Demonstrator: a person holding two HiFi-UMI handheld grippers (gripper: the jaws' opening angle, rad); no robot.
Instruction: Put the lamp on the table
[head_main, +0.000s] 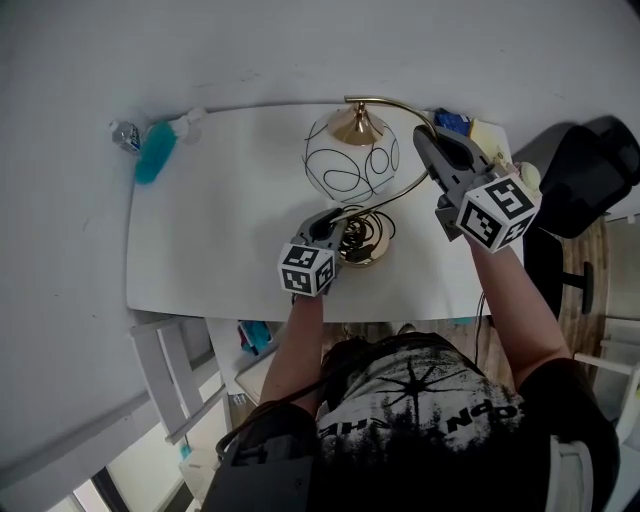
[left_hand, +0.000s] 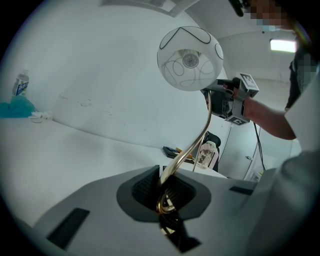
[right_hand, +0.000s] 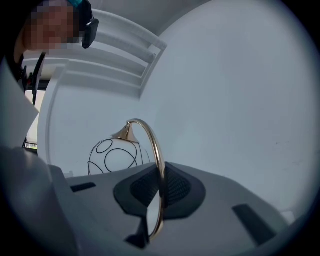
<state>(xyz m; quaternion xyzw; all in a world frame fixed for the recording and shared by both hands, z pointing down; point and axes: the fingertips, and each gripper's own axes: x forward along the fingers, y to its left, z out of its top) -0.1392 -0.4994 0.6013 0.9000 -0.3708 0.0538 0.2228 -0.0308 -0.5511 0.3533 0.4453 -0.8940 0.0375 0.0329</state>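
Note:
The lamp has a white globe shade (head_main: 352, 160) with black loops, a thin gold arched stem (head_main: 395, 105) and a gold base (head_main: 362, 252) over the front middle of the white table (head_main: 200, 250). Whether the base rests on the top I cannot tell. My left gripper (head_main: 335, 222) is shut on the stem low down, just above the base; in the left gripper view the stem (left_hand: 197, 140) rises out of the pads (left_hand: 145, 187) to the shade (left_hand: 190, 57). My right gripper (head_main: 425, 140) is shut on the stem higher up its arch (right_hand: 157, 150), beside the shade (right_hand: 117, 155).
A teal cloth (head_main: 155, 152) and a small bottle (head_main: 124, 134) lie at the table's back left corner. Small items, one of them blue (head_main: 452, 120), crowd the back right corner. A black chair (head_main: 590, 180) stands to the right of the table.

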